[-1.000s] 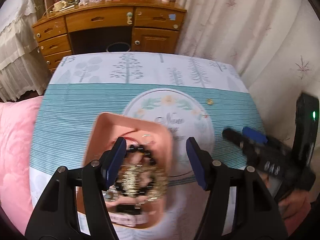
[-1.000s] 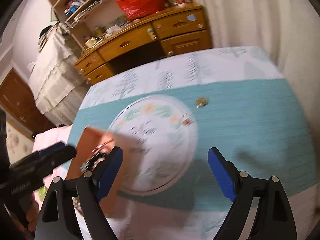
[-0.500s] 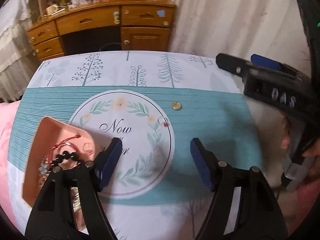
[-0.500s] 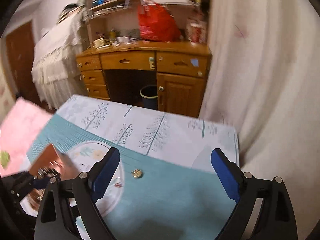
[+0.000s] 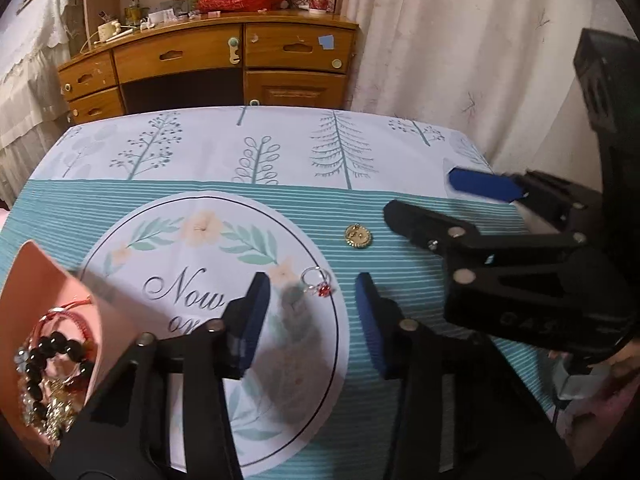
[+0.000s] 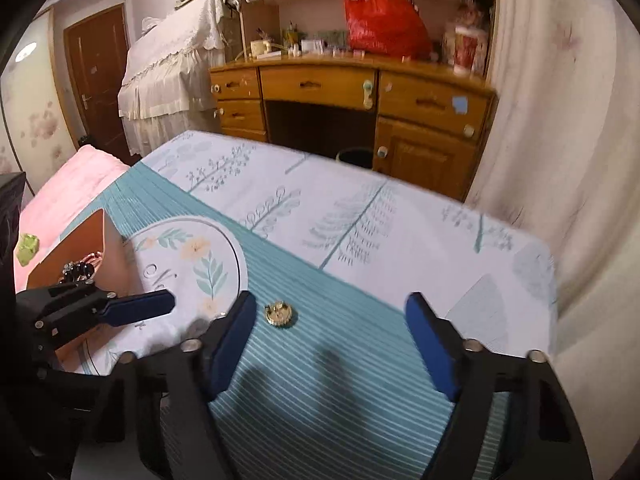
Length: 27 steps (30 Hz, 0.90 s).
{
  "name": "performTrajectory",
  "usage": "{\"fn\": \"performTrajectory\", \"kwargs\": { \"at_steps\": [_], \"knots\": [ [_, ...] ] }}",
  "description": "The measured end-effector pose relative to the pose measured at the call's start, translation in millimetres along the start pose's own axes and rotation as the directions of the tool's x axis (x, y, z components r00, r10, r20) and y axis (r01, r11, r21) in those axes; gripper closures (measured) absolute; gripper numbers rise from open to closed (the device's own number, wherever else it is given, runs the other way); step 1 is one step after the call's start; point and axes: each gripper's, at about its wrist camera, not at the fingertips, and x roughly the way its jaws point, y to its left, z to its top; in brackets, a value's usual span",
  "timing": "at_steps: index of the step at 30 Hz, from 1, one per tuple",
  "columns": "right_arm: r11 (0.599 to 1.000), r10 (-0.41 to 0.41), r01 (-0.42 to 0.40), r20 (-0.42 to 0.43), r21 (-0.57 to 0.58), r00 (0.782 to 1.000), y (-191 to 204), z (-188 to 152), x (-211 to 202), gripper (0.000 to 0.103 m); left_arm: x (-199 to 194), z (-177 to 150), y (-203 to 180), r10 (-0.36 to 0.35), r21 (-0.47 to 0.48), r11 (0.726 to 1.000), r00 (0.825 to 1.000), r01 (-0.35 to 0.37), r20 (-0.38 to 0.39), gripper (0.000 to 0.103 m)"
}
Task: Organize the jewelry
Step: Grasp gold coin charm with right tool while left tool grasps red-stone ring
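Both grippers have swung off the pink tray toward the two loose pieces on the tablecloth.

Left gripper (image 5: 312,316), released and empty, points at the red-stone ring (image 5: 318,283); right gripper (image 6: 332,344), also spread, nears the gold brooch (image 6: 281,313). Pickup is in hand; next, straddle each piece and close. Pink tray (image 5: 44,276) is cut off by the frame; its tangled contents are probably beads and chains.

Home bedroom. Wooden desk (image 6: 352,92) with drawers, lace-draped furniture (image 6: 168,80), pink bedding (image 6: 68,196). Curtains (image 5: 460,40) beside a cloth-covered table (image 5: 280,152).
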Motion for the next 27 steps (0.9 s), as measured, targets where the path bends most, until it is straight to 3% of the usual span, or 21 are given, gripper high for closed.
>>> {"fn": "performTrajectory", "kwargs": {
  "at_steps": [4, 7, 12, 20, 23, 25, 27],
  "knots": [
    [0.999, 0.031, -0.030, -0.026, 0.010, 0.999, 5, -5, 23, 0.038, 11, 0, -3, 0.002, 0.027, 1.000, 1.000, -0.002, -0.013, 0.079],
    [0.999, 0.043, -0.043, -0.050, -0.006, 0.998, 9, -6, 33, 0.039, 18, -1, -4, -0.018, 0.047, 0.999, 1.000, 0.019, -0.024, 0.095],
    [0.998, 0.063, -0.065, -0.082, -0.028, 0.995, 18, -5, 43, 0.040, 19, -5, -3, -0.028, 0.060, 0.998, 0.999, 0.029, -0.017, 0.097],
    [0.997, 0.025, -0.035, -0.130, -0.074, 0.991, 36, 2, 60, 0.059, 9, -11, 9, -0.020, 0.038, 0.999, 0.999, 0.021, -0.029, 0.097],
    [0.994, 0.015, -0.029, -0.137, -0.104, 0.991, 44, 3, 62, 0.069, 4, -15, 14, -0.026, 0.020, 0.999, 0.999, 0.027, -0.034, 0.097],
    [0.992, 0.017, -0.033, -0.136, -0.123, 0.991, 50, 3, 63, 0.083, -1, -18, 17, -0.040, 0.005, 0.999, 0.999, 0.041, -0.031, 0.097],
    [0.992, 0.009, -0.028, -0.142, -0.126, 0.990, 53, 3, 63, 0.086, -6, -21, 17, -0.047, 0.001, 0.999, 0.999, 0.047, -0.025, 0.097]
  ]
}}
